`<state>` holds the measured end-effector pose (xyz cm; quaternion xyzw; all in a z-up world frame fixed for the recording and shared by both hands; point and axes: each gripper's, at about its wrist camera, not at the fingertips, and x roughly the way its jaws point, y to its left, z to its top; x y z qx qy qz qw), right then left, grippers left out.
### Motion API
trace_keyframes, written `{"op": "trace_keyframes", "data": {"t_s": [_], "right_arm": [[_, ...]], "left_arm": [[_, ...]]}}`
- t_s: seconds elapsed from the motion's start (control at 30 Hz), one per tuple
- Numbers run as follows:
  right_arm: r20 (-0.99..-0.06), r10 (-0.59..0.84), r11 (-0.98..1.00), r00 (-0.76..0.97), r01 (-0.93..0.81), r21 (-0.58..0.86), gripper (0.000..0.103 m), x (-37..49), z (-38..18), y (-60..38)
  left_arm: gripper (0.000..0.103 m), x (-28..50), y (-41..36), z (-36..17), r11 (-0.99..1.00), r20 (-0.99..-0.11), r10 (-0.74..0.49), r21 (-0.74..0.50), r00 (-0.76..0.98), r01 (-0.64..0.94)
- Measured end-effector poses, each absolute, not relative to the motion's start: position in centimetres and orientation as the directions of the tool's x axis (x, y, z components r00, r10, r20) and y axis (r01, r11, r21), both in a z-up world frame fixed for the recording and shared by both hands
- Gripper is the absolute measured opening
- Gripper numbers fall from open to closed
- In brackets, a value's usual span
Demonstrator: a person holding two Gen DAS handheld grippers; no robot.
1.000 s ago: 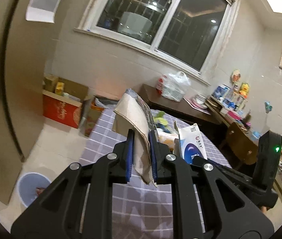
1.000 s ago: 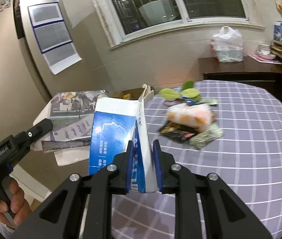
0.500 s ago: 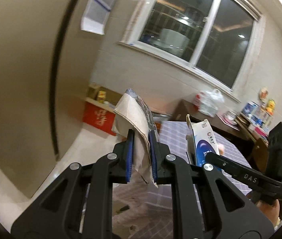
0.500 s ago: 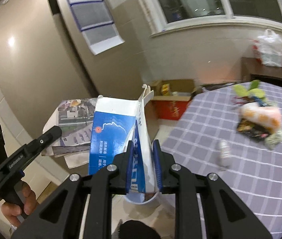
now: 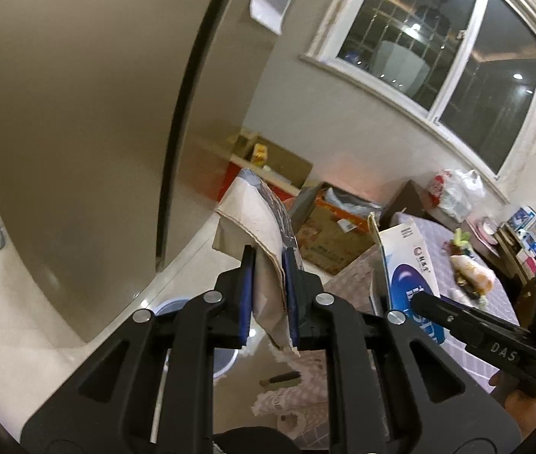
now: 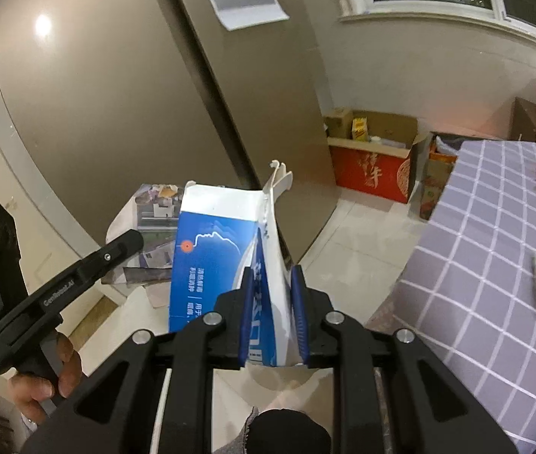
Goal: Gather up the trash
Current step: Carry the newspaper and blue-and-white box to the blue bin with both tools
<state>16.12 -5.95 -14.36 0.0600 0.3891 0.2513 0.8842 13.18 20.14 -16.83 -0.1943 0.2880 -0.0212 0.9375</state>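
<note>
Bin (image 5: 177,308) lies low and near beneath our left gripper (image 5: 270,295), clenching folded paper (image 5: 258,223), while our right gripper (image 6: 273,314) clasps carton (image 6: 215,261).

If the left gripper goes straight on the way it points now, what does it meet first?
Probably the open cardboard box on the floor, beyond the folded newspaper clamped in the left gripper. Nothing nearer seems to block it, though depth is unclear.

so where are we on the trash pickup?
Midway. In hand: left gripper clamps the folded newspaper, right gripper the flattened blue-and-white carton, both off the checked table. Left: binning them in the blue bin, then the wrappers.
</note>
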Motion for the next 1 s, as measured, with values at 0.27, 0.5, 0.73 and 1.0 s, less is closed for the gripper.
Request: {"op": "trace_keyframes", "data": {"t_s": [0.27,0.5,0.73,1.0], "right_arm": [[-0.704,0.486,0.864,0.518,-0.409,0.294,0.020,18.3,-17.4,-3.0],[-0.734,0.475,0.862,0.485,-0.424,0.278,0.020,19.1,-19.6,-1.0],[-0.758,0.463,0.860,0.460,-0.440,0.258,0.020,19.8,-21.2,1.1],[-0.774,0.454,0.859,0.442,-0.446,0.249,0.020,20.7,-22.7,2.5]], "left_arm": [[0.015,15.1,21.3,-20.4,0.920,-0.604,-0.137,-0.372,0.785,-0.126],[0.015,16.5,22.5,-23.6,0.915,-0.656,-0.138,-0.371,0.742,-0.158],[0.015,17.8,22.9,-25.3,0.913,-0.682,-0.144,-0.371,0.717,-0.168],[0.015,19.1,23.0,-26.6,0.911,-0.701,-0.146,-0.370,0.698,-0.181]]}}
